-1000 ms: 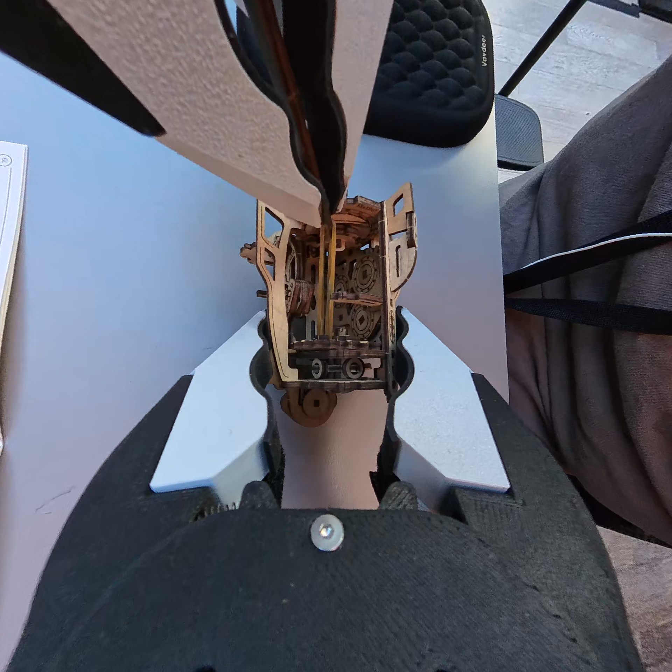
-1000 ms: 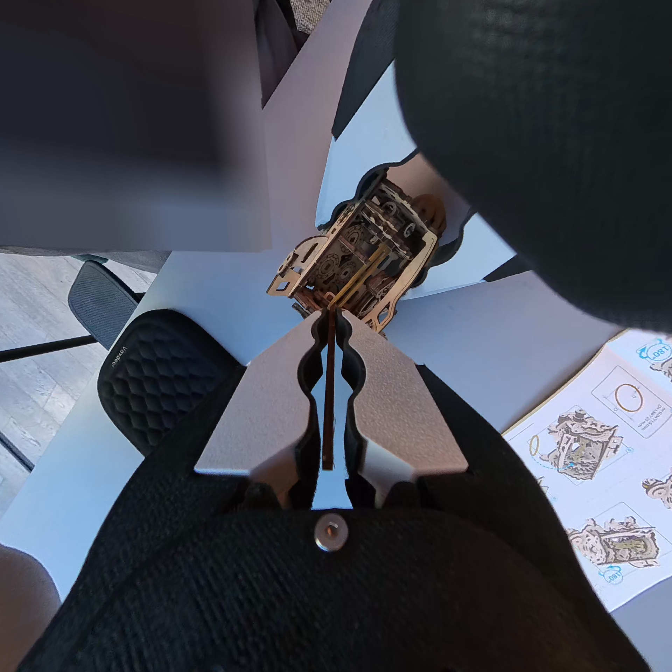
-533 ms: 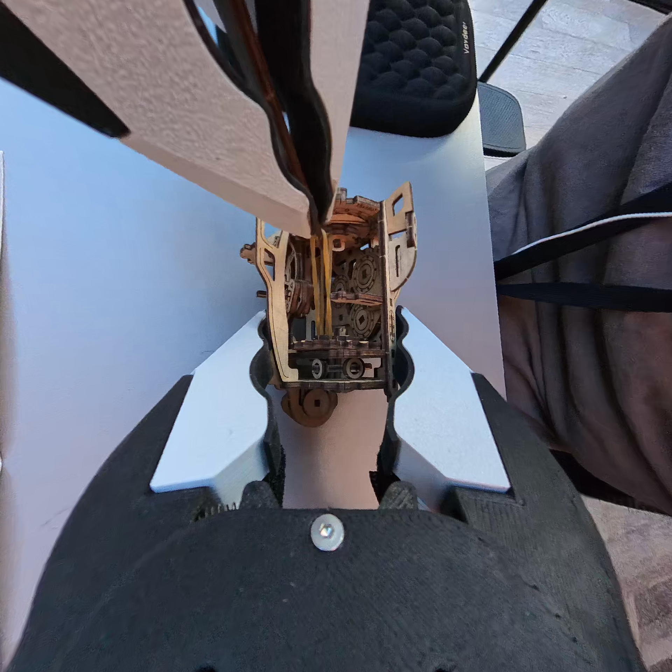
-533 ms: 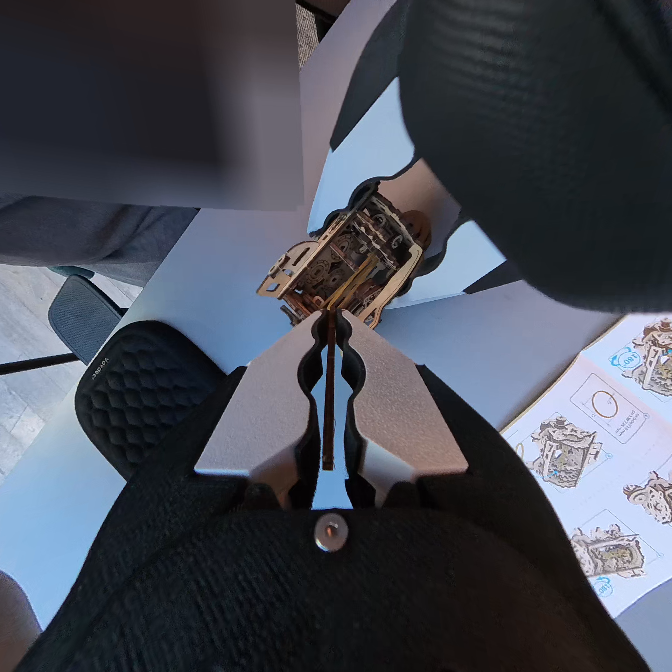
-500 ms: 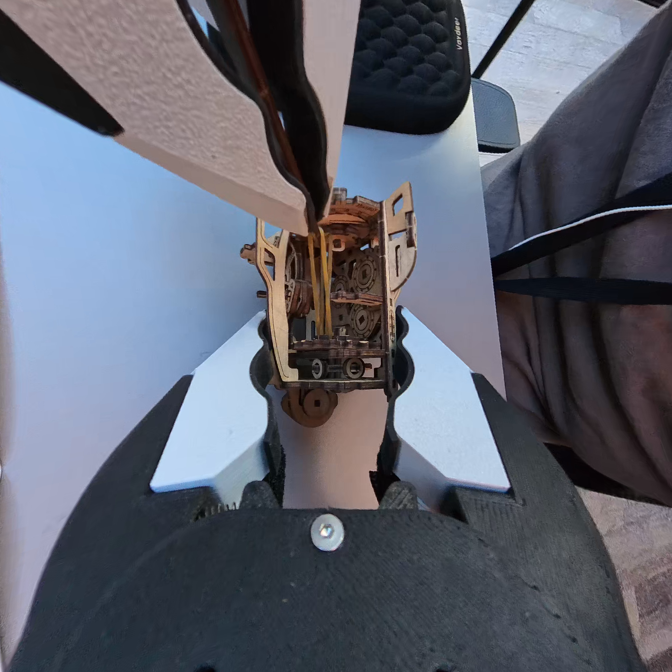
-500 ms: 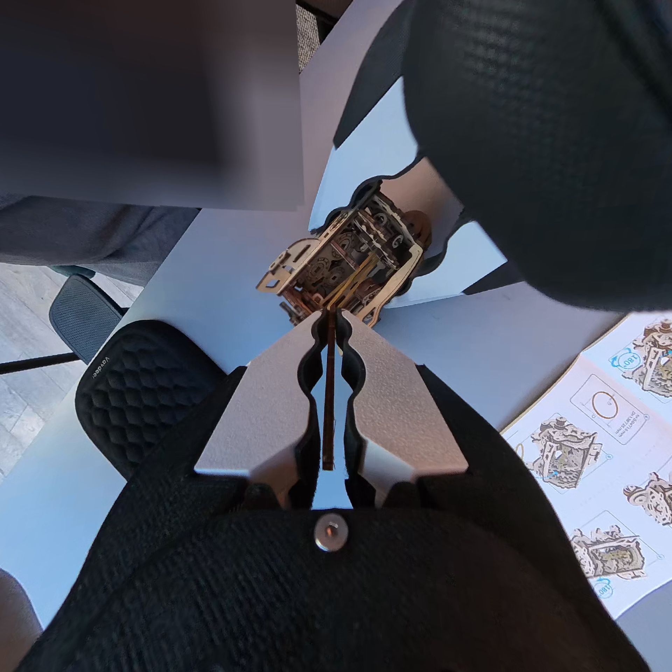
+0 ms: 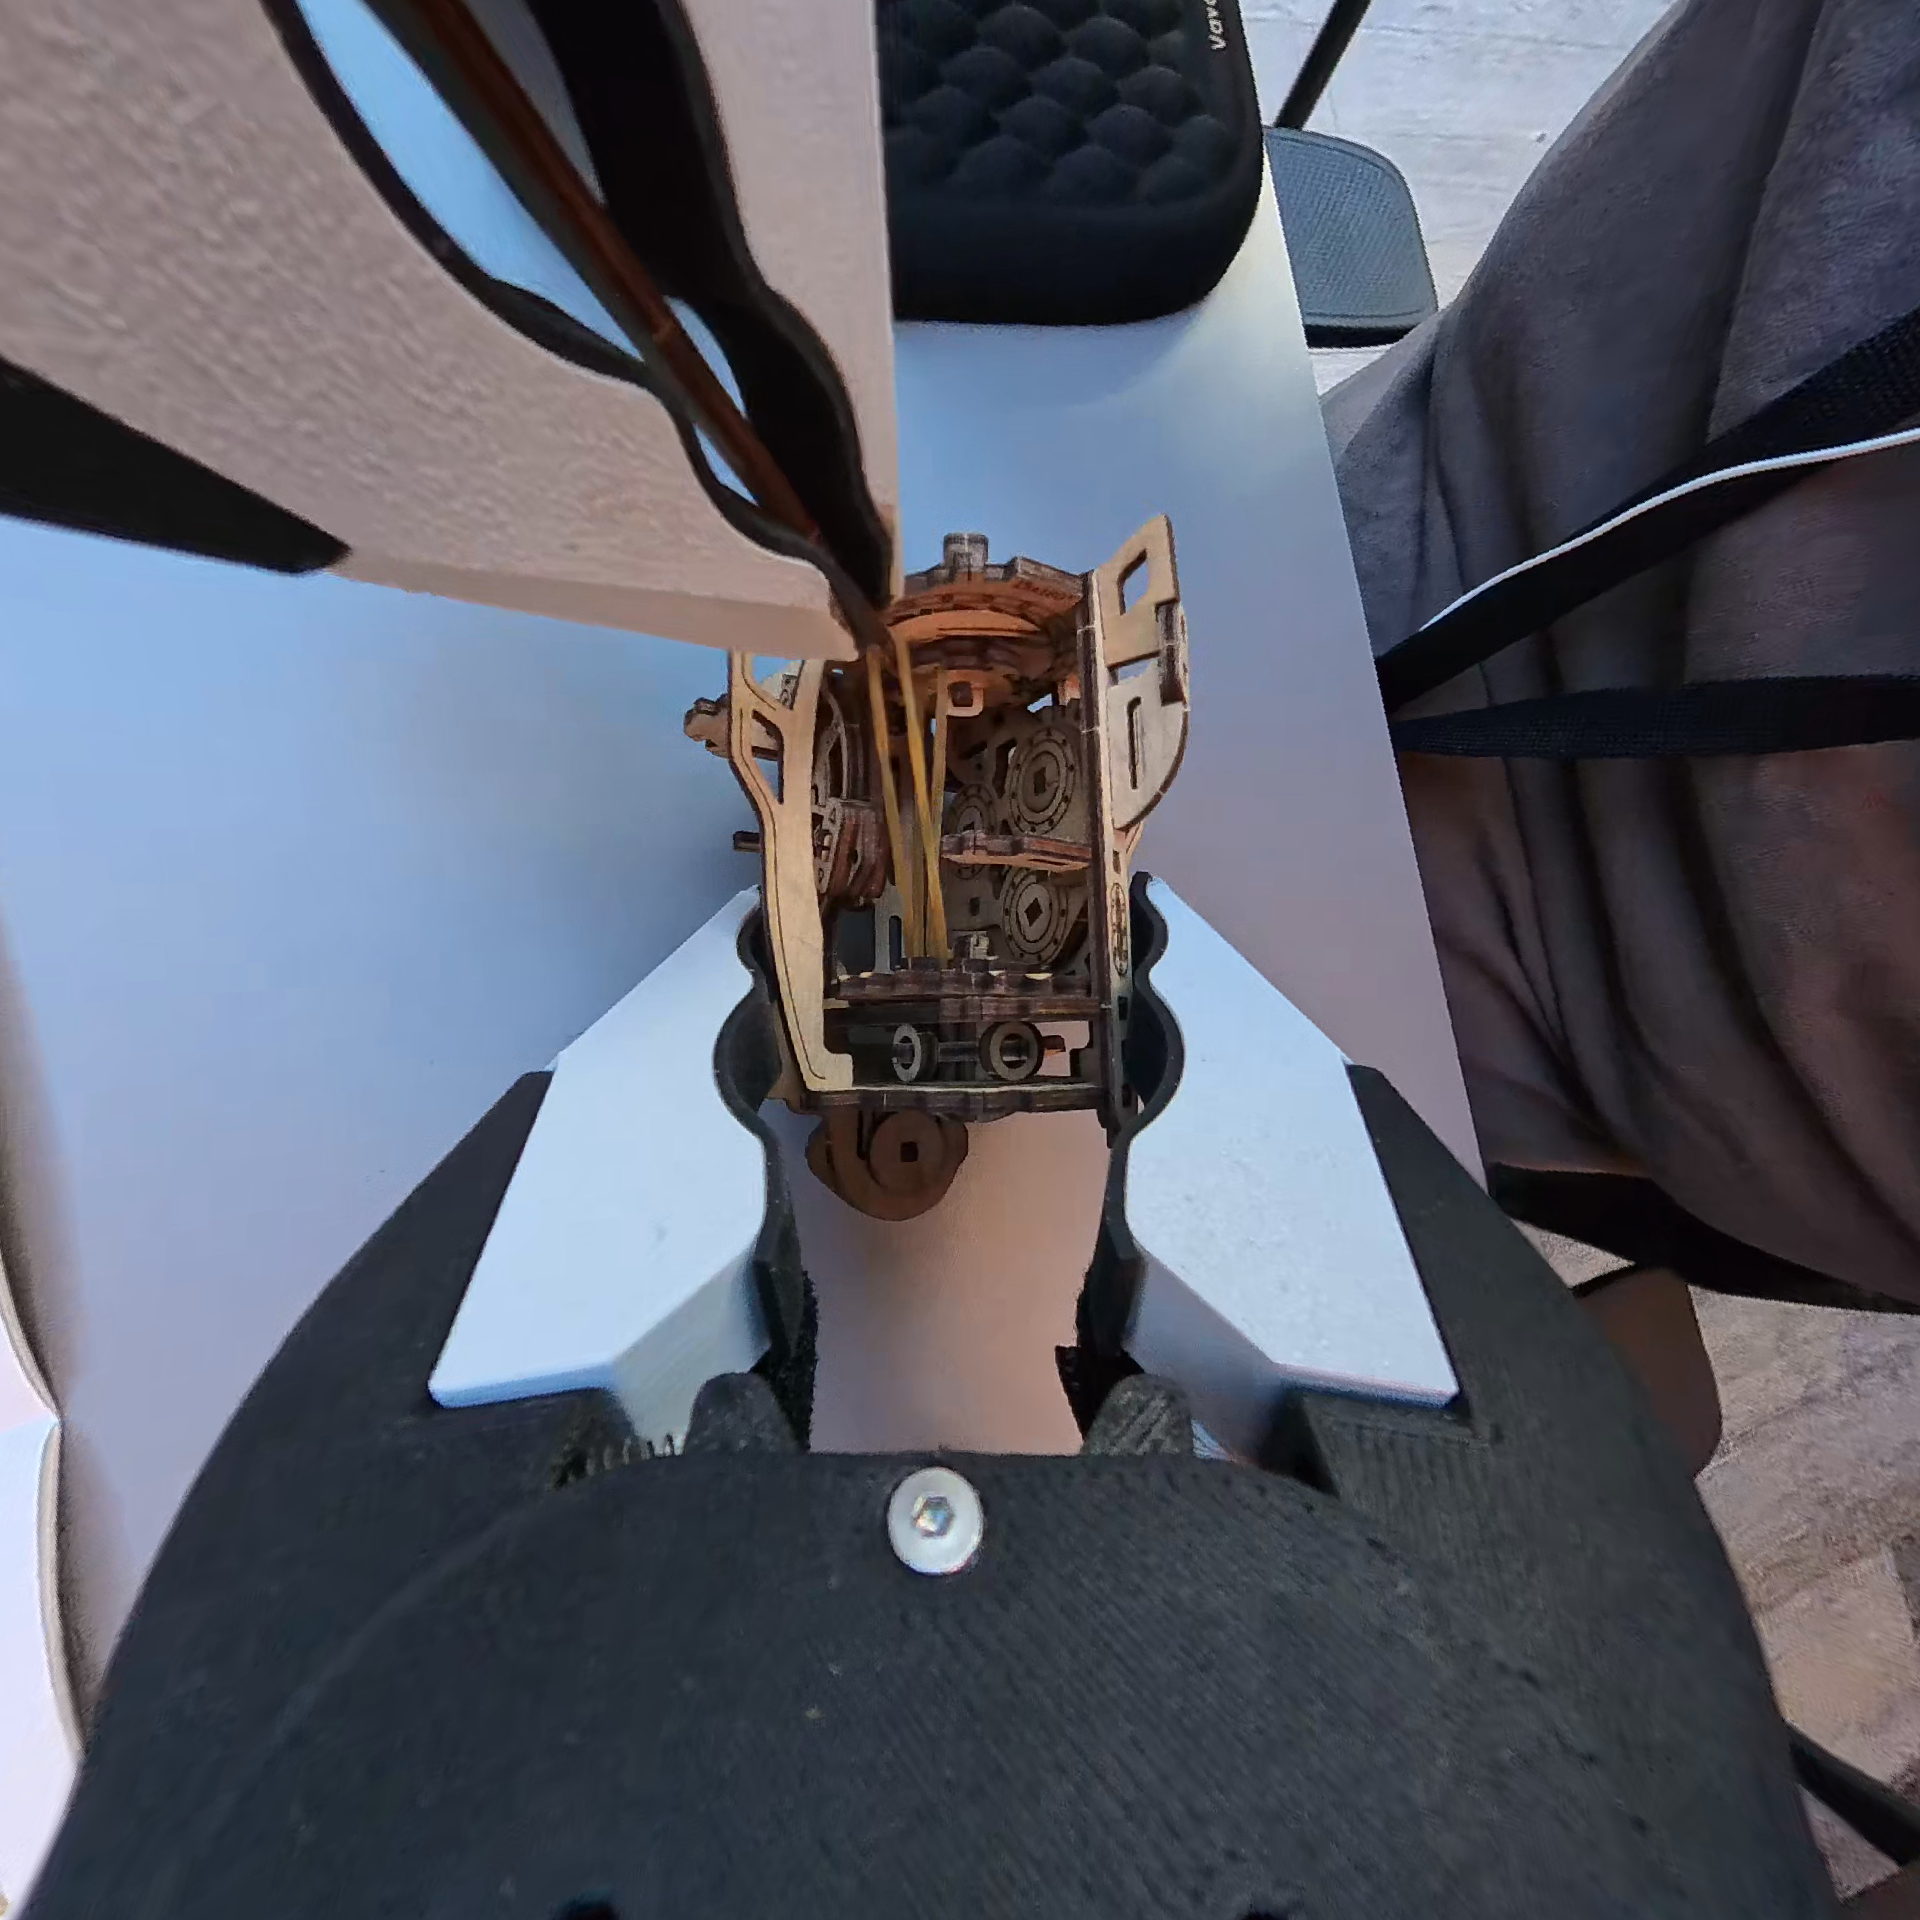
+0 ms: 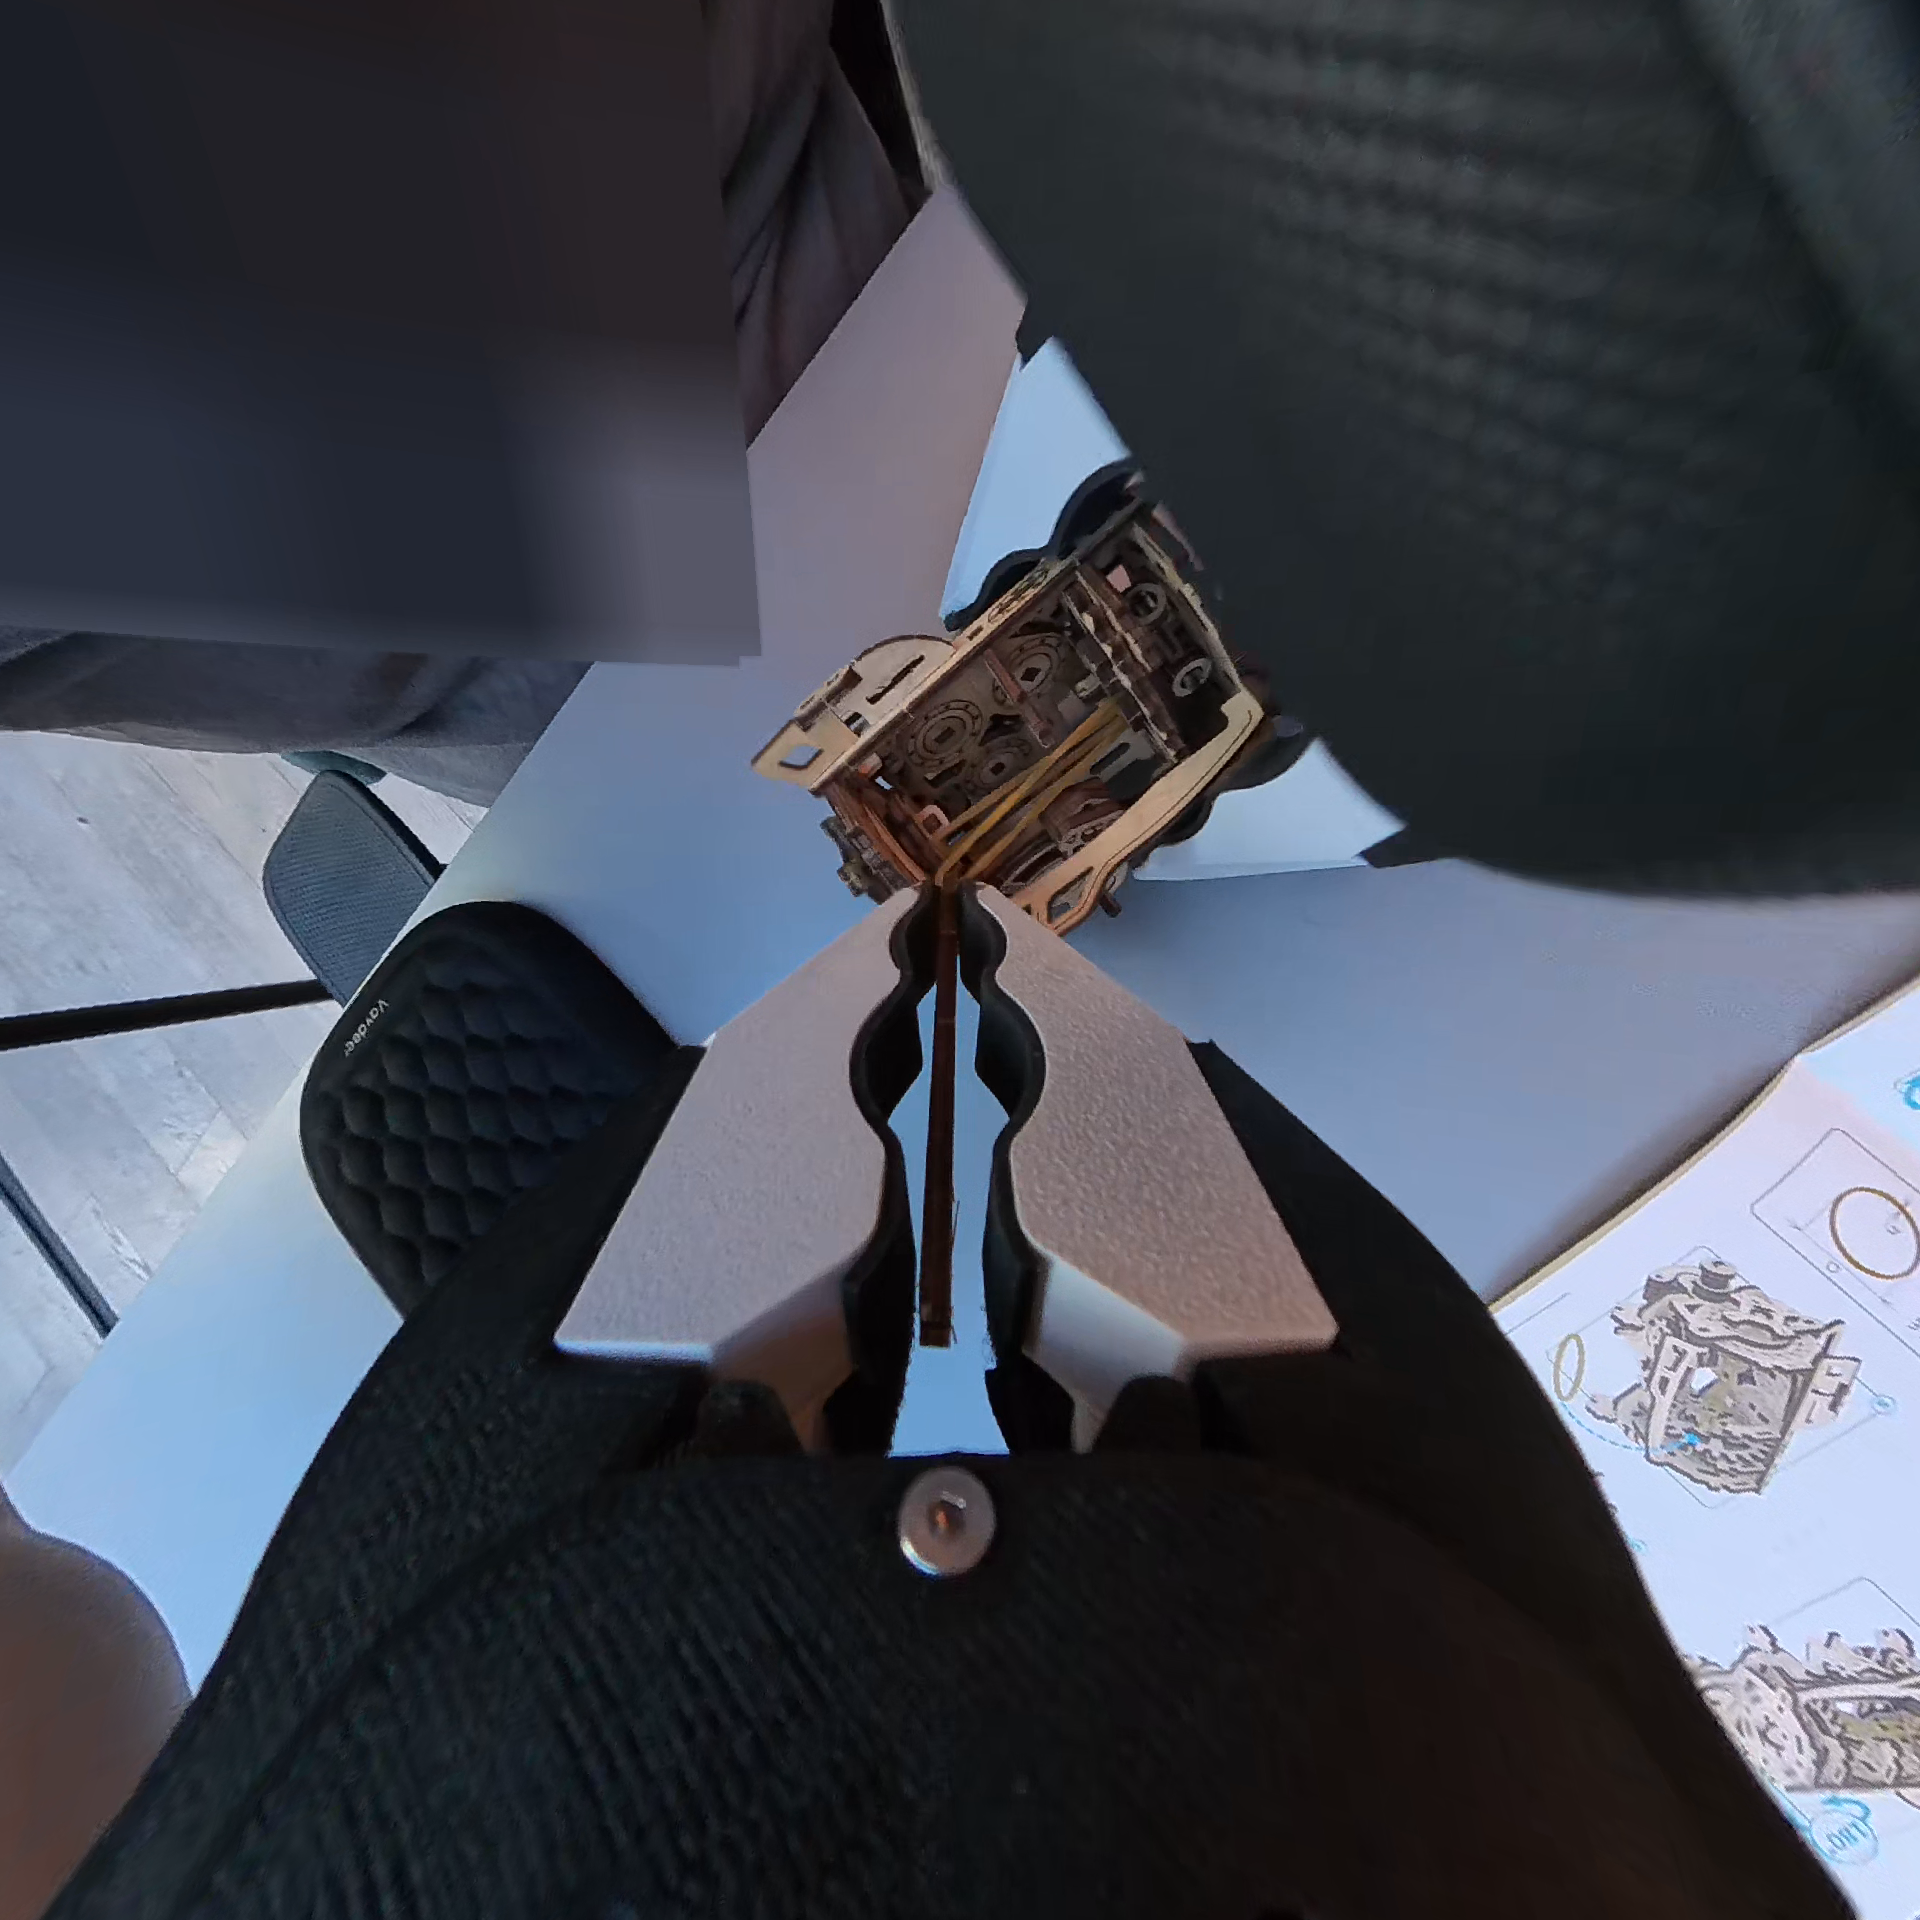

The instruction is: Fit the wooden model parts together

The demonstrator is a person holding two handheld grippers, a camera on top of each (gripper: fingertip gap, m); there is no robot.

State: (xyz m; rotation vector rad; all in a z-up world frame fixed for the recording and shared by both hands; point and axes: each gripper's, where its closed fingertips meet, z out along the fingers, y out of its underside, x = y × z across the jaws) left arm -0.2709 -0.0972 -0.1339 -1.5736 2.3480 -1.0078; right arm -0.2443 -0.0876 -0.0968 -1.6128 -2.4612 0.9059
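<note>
Left tool (image 7: 940, 997) clamps the gear-filled wooden model (image 7: 966, 831); right tool (image 8: 945, 894) pinches a thin wooden stick (image 8: 940, 1122) hooking yellow rubber bands (image 7: 914, 810).

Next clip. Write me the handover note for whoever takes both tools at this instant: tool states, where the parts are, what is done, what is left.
Left tool: shut on the wooden model, gripping its lower sides above the table.
Right tool: shut on a thin wooden stick, tip at the model's open top.
Rubber band: stretched from the stick's tip down into the model's gears.
Done: model largely assembled, band hooked low inside.
Left: probably seat the band's upper end, then free the stick. Manual lies open beside the right tool.
</note>
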